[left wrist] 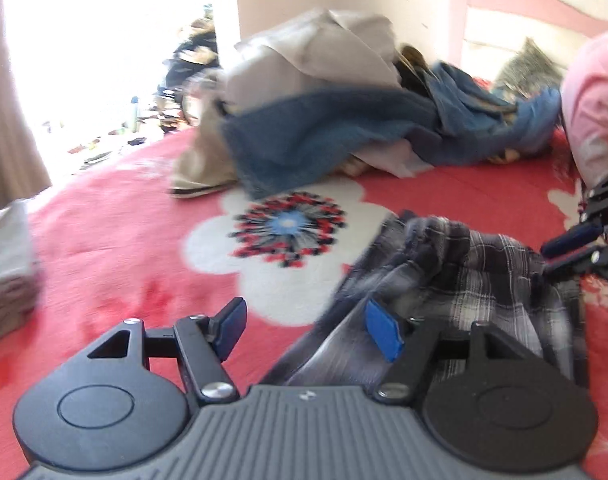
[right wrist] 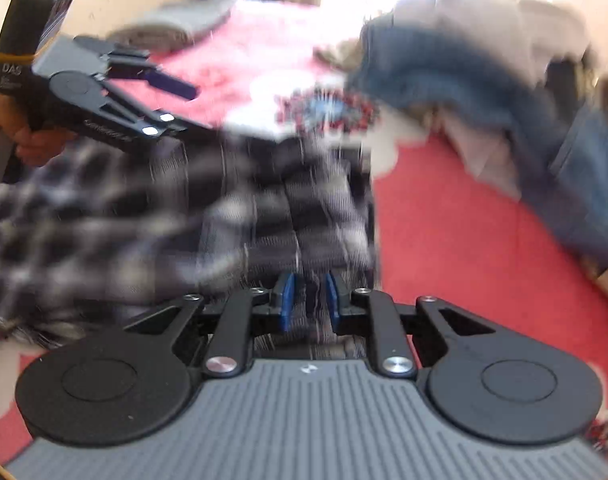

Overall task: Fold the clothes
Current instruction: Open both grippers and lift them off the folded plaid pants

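A grey and black plaid garment [left wrist: 476, 264] lies crumpled on the red bedspread, blurred by motion in the right wrist view [right wrist: 287, 208]. My left gripper [left wrist: 308, 328] is open at the garment's left edge. Its right finger [left wrist: 384, 332] is over the cloth and its left finger [left wrist: 229, 326] is over the bedspread. From the right wrist view a hand [right wrist: 19, 136] holds the left gripper [right wrist: 201, 112] above the garment. My right gripper [right wrist: 310, 300] is shut on a fold of the plaid cloth, and shows at the garment's far right edge [left wrist: 560, 254].
A pile of unfolded clothes [left wrist: 324, 120] with a blue towel and beige cloth fills the back of the bed. A folded grey stack [left wrist: 7, 272] sits at the left edge. The bedspread [left wrist: 115, 240] has a white flower print. A pink sleeve [left wrist: 596, 100] is at the right.
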A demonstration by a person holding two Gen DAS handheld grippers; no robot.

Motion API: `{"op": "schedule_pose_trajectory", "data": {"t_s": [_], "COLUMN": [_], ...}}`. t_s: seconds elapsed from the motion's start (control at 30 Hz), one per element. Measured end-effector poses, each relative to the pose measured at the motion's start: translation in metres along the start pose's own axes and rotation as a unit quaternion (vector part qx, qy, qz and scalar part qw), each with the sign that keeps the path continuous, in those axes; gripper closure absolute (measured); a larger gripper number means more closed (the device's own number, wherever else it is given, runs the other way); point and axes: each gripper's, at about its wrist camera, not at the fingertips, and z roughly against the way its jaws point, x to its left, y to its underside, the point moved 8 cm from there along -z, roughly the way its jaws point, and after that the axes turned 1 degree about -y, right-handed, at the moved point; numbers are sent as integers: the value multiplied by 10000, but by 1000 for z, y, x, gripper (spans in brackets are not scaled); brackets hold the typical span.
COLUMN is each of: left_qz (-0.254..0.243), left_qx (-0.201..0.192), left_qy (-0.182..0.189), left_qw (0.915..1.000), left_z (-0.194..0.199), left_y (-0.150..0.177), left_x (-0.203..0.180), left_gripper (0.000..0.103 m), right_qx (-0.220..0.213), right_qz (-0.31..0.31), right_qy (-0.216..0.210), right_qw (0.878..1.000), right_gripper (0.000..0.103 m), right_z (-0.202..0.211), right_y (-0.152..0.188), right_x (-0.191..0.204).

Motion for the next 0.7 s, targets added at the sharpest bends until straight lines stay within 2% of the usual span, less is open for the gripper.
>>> {"op": "schedule_pose_trajectory", "data": {"t_s": [0.1, 0.17, 0.27, 0.37, 0.47, 0.53, 0.6, 0.7], "left_qz": [238, 324, 176, 203, 461, 689, 895, 1301], "left_qx": [174, 335, 503, 714, 850, 879, 955, 1209], "left_qy": [-240, -316, -542, -828, -1136, -1277, -1323, -1229], "left_qw": [9993, 9984, 9971, 9938, 9888, 9855, 9825, 9764], "left_z": [40, 65, 97, 116, 136, 152, 169, 187], "left_y": [23, 44, 78, 109, 133, 144, 156, 176], "left_x": [24, 34, 43, 57, 79, 93, 104, 114], "left_gripper": [36, 36, 37, 37, 39, 39, 39, 38], "right_qx": [-360, -496, -586, -374, 136, -89, -490, -773], "right_qz": [102, 202, 197, -107, -871, -960, -525, 124], "right_qy": [-43, -87, -174, -81, 35, 86, 68, -390], "right_qw": [9993, 9985, 9979, 9992, 9961, 9953, 9974, 9962], "right_gripper": [88, 87, 87, 87, 90, 88, 87, 85], "right_z": [14, 5, -17, -62, -96, -76, -40, 5], "right_y": [-13, -23, -40, -49, -42, -50, -55, -46], "right_x": [16, 27, 40, 34, 16, 23, 45, 89]}}
